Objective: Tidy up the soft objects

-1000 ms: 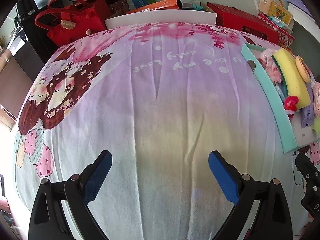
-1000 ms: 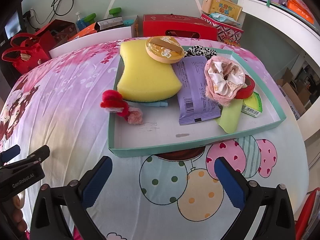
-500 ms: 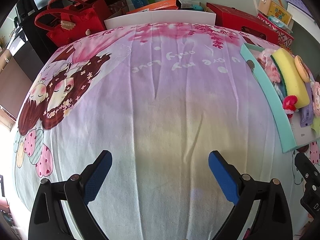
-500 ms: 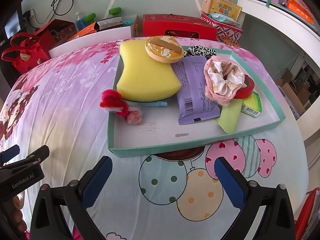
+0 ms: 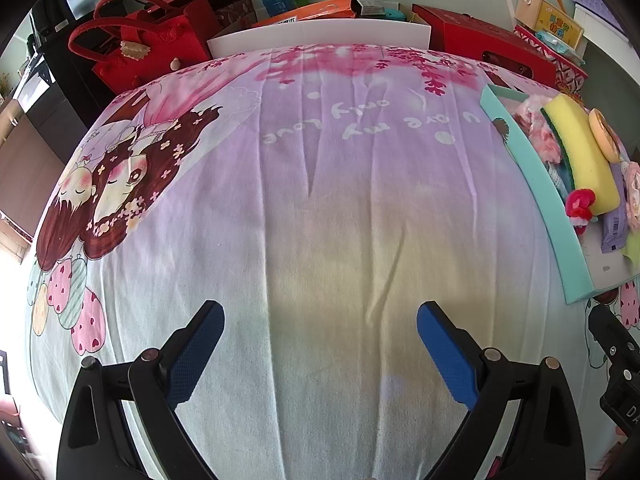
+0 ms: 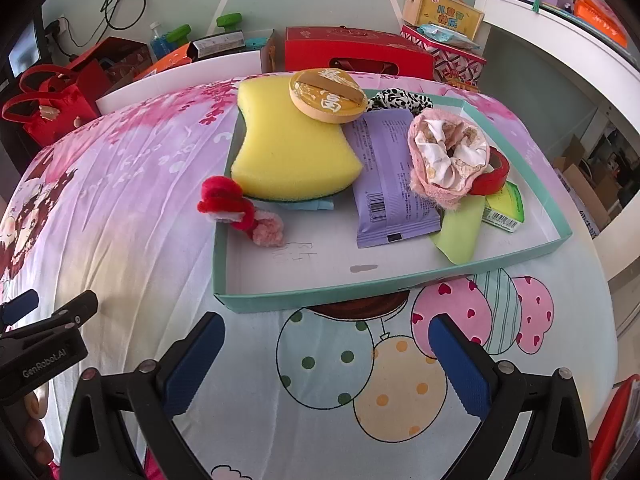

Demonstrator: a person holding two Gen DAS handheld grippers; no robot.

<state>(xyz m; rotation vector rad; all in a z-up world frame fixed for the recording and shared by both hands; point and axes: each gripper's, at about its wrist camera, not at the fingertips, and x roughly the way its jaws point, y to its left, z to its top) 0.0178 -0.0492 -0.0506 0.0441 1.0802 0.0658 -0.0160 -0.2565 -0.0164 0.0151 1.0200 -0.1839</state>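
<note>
Little displacement is noted since the earlier frames: only a slight shift of the left wrist view is recorded, with the tray's contents unaltered. Right gripper (image 6: 326, 354) is held wide open above the cartoon-printed bedsheet (image 6: 120, 208), with nothing between its blue pads, just short of the near wall of the teal tray (image 6: 320, 300). Left gripper (image 5: 320, 346) is likewise spread wide and empty over bare sheet, well left of the tray. Inside the tray, a yellow sponge (image 6: 292, 148) is seen at the far left, with a round tan puff (image 6: 328, 96) resting on its far corner. A red plush piece (image 6: 222, 200) is draped over the tray's left wall. A purple packet (image 6: 388, 184) lies at centre, touched by a pink scrunchie (image 6: 448, 160) to its right. A red tape roll (image 6: 494, 180) lies partly hidden behind the scrunchie.
</note>
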